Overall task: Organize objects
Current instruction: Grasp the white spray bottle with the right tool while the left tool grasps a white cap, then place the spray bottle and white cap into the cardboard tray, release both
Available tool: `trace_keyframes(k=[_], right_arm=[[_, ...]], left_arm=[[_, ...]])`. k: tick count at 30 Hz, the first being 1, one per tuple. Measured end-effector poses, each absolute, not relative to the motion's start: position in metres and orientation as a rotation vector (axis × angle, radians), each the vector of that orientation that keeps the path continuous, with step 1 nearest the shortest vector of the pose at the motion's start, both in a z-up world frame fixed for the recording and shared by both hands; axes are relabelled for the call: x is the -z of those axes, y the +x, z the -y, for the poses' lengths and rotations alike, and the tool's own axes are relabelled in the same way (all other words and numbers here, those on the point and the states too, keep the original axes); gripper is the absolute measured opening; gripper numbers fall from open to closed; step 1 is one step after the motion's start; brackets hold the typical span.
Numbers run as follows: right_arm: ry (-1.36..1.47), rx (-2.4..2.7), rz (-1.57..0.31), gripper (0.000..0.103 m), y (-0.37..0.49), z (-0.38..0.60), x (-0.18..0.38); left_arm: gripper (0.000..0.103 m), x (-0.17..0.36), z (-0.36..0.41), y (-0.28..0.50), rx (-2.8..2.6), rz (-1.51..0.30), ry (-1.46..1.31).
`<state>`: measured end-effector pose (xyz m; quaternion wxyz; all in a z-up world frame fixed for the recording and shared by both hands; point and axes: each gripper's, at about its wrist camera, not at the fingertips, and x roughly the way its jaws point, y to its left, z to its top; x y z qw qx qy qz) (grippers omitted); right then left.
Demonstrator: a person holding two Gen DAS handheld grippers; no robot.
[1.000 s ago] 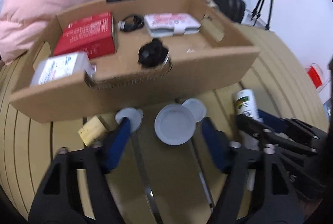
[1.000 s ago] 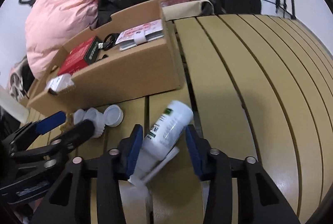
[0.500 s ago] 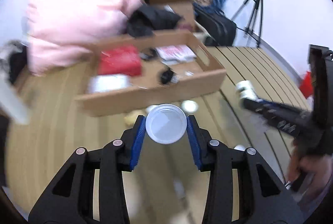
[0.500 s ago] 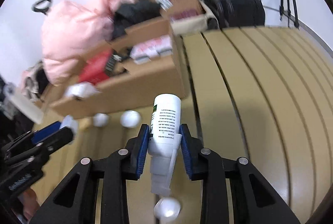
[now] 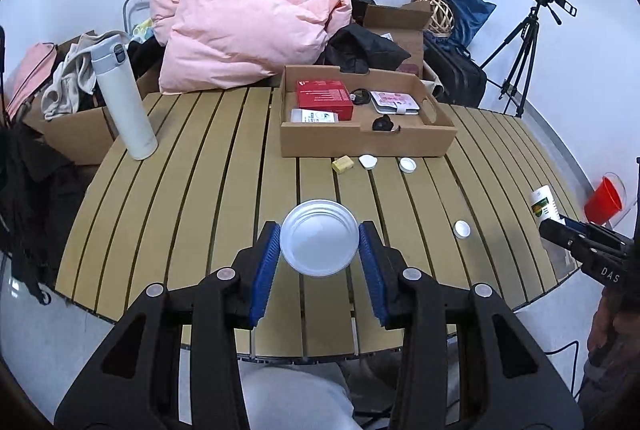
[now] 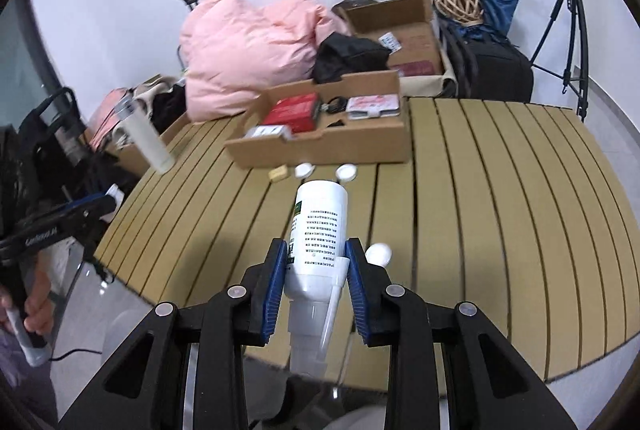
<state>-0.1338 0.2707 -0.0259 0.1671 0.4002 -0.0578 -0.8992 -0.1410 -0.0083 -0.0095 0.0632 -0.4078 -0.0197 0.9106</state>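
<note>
Two views examined, left wrist first, then right wrist.

Left wrist, left gripper (image 5: 319, 244): jaws pinching a round white lid (image 5: 319, 237) by its rim, edge to edge, held clear above the slatted table (image 5: 192, 198).
Left wrist, lid handling: judged light, thin plastic, smooth at the rim; likely to flex or pop out under a hard squeeze. A hold across the full width, as now, looks soundest.
Left wrist, loose items: yellow block (image 5: 342, 163) and two small white caps (image 5: 368, 161) (image 5: 407, 164) lie just near of the cardboard tray (image 5: 368, 144); a third cap (image 5: 462, 229) lies nearer, to the right.
Left wrist, far left: white flask (image 5: 122, 96) stands upright.

Right wrist, right gripper (image 6: 317, 264): jaws pinching a white bottle (image 6: 320, 230) at its lower body, beside the neck, base pointing away, lifted off the table.
Right wrist, bottle handling: judged rigid and light to moderate; the glossy label may slip, and the far end overhangs, so tilt is a risk.
Right wrist, destination: the tray at the far side appears the probable one.
</note>
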Motion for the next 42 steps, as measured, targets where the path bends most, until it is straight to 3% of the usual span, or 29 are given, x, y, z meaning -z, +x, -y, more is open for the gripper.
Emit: trace_keyframes(k=[9,17,21,25,31,32,34,35,36,39,41,42], right_arm=[[1.127,2.533,0.200,0.032,-0.165,-0.268,0.018],[1.159,2.443,0.307,0.032,-0.311,-0.240,0.009],[1.288,2.336,0.510,0.032,-0.403,-0.228,0.046],[1.417,2.375,0.433,0.032,-0.461,-0.204,0.089],[1.524,2.333,0.518,0.034,-0.502,-0.186,0.135],[1.520,2.314,0.520,0.035,-0.502,-0.185,0.136],[1.516,2.302,0.487,0.049,-0.498,-0.182,0.135],[1.507,2.324,0.459,0.074,-0.496,-0.182,0.132],[1.490,2.344,0.436,0.089,-0.493,-0.183,0.126],[1.412,2.370,0.416,0.089,-0.474,-0.193,0.104],[1.360,2.416,0.371,0.089,-0.454,-0.202,0.088],[1.343,2.438,0.349,0.089,-0.442,-0.207,0.080]], left_arm=[[0.036,0.000,-0.026,-0.205,-2.608,0.083,-1.175],[0.036,0.033,-0.065,-0.359,-2.533,0.069,-1.321],[0.036,0.083,-0.068,-0.421,-2.482,0.074,-1.477],[0.037,0.110,-0.066,-0.448,-2.506,0.042,-1.515],[0.052,0.117,-0.049,-0.446,-2.478,0.082,-1.526],[0.057,0.113,-0.047,-0.442,-2.489,0.072,-1.510],[0.066,0.100,-0.040,-0.429,-2.531,0.044,-1.469],[0.068,0.094,-0.037,-0.421,-2.554,0.031,-1.456],[0.068,0.087,-0.033,-0.408,-2.591,0.021,-1.441],[0.071,0.073,-0.025,-0.381,-2.647,0.003,-1.390],[0.085,0.063,-0.018,-0.347,-2.694,-0.005,-1.328],[0.086,0.061,-0.014,-0.334,-2.704,-0.007,-1.313]])
